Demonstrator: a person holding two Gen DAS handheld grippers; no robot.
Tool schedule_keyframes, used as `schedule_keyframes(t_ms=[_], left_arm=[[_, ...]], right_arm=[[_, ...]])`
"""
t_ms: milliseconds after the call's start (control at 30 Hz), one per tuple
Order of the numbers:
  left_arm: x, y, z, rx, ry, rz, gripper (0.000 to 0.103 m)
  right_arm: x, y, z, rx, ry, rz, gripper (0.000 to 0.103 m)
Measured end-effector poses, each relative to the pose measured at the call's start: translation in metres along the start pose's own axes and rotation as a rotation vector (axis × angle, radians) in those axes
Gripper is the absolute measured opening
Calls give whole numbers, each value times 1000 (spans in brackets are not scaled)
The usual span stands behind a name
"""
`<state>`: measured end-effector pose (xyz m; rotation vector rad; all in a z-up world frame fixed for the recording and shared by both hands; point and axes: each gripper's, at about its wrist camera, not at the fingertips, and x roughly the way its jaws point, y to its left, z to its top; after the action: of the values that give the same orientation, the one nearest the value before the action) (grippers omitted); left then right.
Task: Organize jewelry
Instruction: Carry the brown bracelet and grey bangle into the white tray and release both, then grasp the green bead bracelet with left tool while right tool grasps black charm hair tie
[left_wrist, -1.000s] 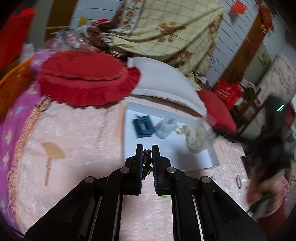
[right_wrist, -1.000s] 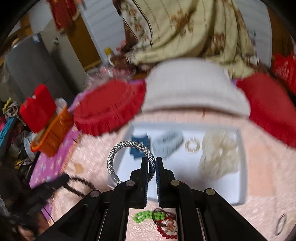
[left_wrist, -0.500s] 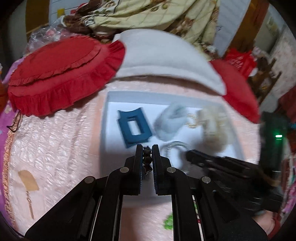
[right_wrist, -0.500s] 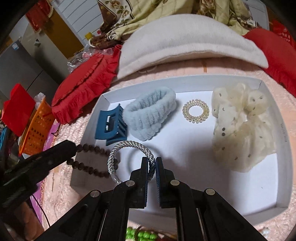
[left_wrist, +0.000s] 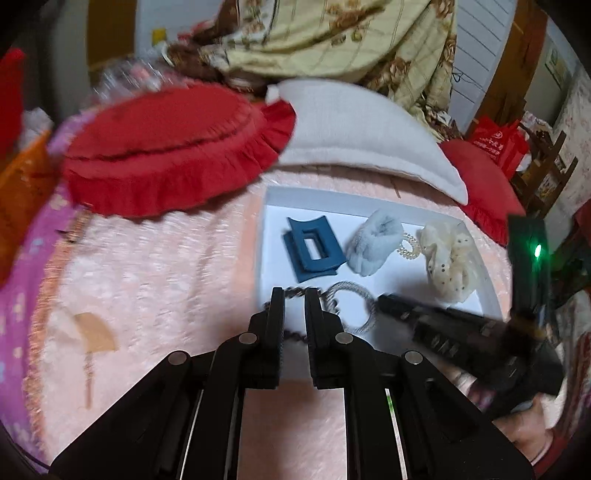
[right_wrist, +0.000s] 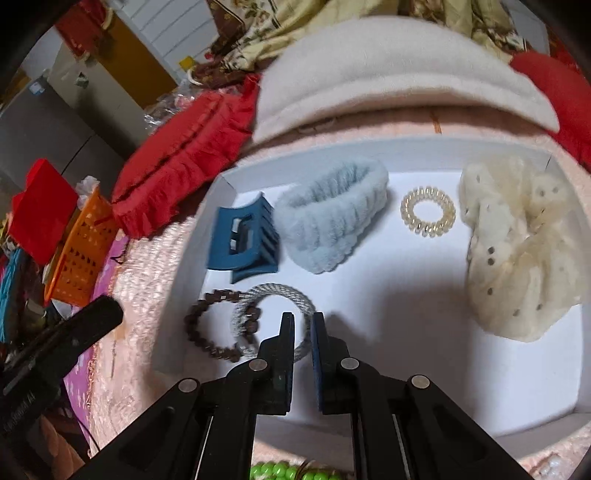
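A white tray (right_wrist: 424, 147) on the pink bed cover holds a blue hair claw (right_wrist: 240, 240), a pale blue fluffy band (right_wrist: 332, 218), a clear spiral tie (right_wrist: 428, 210) and a cream scrunchie (right_wrist: 517, 236). A brown bead bracelet (right_wrist: 207, 332) and a silver braided bracelet (right_wrist: 277, 295) lie overlapping at the tray's front left. My right gripper (right_wrist: 303, 325) is slightly open just above the silver bracelet (left_wrist: 351, 291). My left gripper (left_wrist: 294, 299) is slightly open and empty over the tray's left front corner, above the brown beads (left_wrist: 295, 293).
A red frilled cushion (left_wrist: 166, 147) and a white pillow (left_wrist: 362, 133) lie behind the tray (left_wrist: 269, 221). An orange basket (right_wrist: 81, 251) stands at the left. Green beads (right_wrist: 280, 470) lie on the cover in front of the tray.
Both grippers have opened a little and let go. The brown bead bracelet and the silver bracelet now lie in the tray's front left. The left gripper has pulled back to the left.
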<state>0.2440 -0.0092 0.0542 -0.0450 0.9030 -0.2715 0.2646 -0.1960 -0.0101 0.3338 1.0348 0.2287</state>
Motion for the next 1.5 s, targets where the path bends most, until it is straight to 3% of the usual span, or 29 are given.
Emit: schedule_keyframes(t_ms=[100, 233, 300, 367, 400, 467, 500, 567, 633, 700, 733, 800, 1033, 1200, 1333, 1500], left_arm=[[-23, 0, -21, 11, -47, 50, 10], [-40, 9, -47, -29, -64, 29, 10], [-43, 15, -58, -52, -72, 27, 10], [-42, 22, -68, -70, -60, 48, 10], [-40, 28, -74, -83, -44, 68, 10], [-41, 37, -86, -117, -23, 64, 10], [-41, 39, -90, -128, -16, 53, 10], [-38, 37, -95, -133, 8, 38, 10], [-33, 27, -98, -108, 23, 22, 10], [-26, 15, -97, -74, 41, 8, 10], [-22, 8, -97, -57, 50, -1, 10], [-10, -9, -95, -16, 71, -26, 10], [34, -55, -87, 85, 135, -117, 10], [48, -69, -86, 126, 147, -113, 10], [40, -63, -94, 144, 162, -86, 5], [15, -20, -113, 118, 140, -13, 5]], right_arm=[[-23, 5, -7, -16, -17, 29, 8], [-72, 7, -33, -85, -31, 17, 9], [-92, 2, -45, -103, -45, -11, 17], [-124, -9, -62, -112, -110, -54, 50], [-134, -12, -66, -110, -144, -67, 57], [-170, -29, -84, -73, -307, -109, 82], [-179, -36, -90, -55, -351, -111, 85], [-192, -61, -105, 24, -404, -76, 85], [-187, -88, -113, 135, -366, -47, 85], [-176, -115, -123, 250, -316, -43, 76], [-168, -124, -125, 276, -272, -43, 64], [-153, -137, -133, 304, -202, -18, 61], [-140, -140, -145, 288, -186, -2, 61], [-136, -140, -146, 265, -189, -15, 62], [-133, -136, -149, 234, -177, -38, 62], [-133, -128, -152, 198, -168, -58, 61]])
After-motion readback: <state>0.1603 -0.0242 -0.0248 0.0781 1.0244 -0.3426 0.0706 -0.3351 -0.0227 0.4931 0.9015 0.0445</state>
